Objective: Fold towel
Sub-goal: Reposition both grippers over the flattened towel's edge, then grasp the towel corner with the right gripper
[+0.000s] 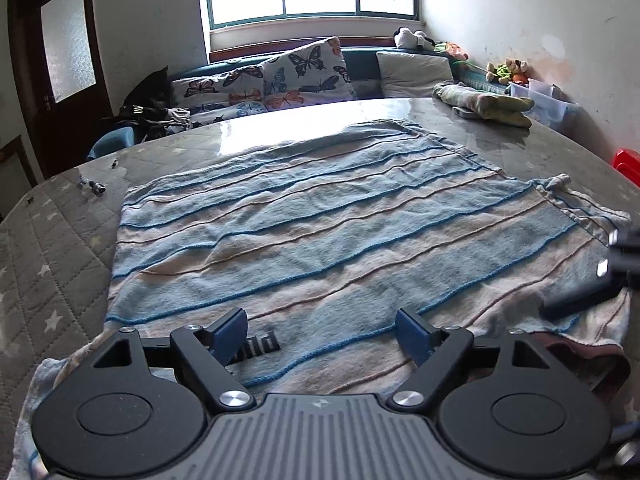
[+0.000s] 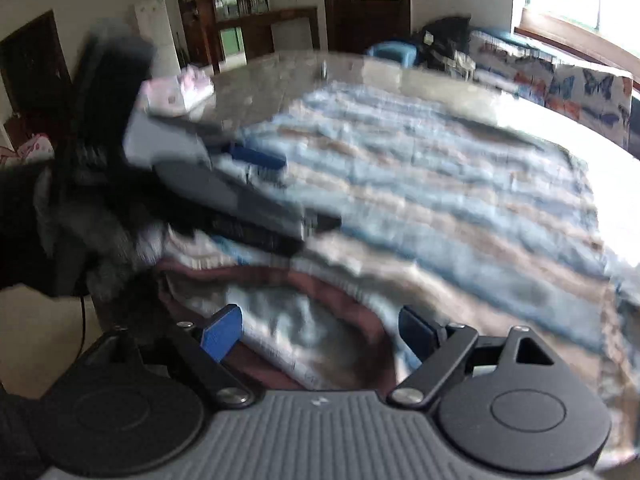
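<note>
A blue and beige striped towel [image 1: 312, 224] lies spread flat on the table, its near edge under my left gripper [image 1: 322, 336], which is open above it with nothing between the blue pads. At the far right of the left wrist view, part of the right gripper [image 1: 600, 280] shows over the towel's right edge. The right wrist view is blurred by motion: my right gripper [image 2: 320, 336] stands open over the towel's [image 2: 420, 200] near corner, where a dark red hem shows. The left gripper [image 2: 240, 184] and a gloved hand [image 2: 100, 240] appear at the left there.
The table [image 1: 60, 240] has a grey quilted star-patterned cover. A folded green cloth [image 1: 484, 102] and clear plastic boxes [image 1: 544, 98] sit at the far right. Small dark bits [image 1: 94, 186] lie at the left. A bench with butterfly cushions [image 1: 288, 76] stands behind.
</note>
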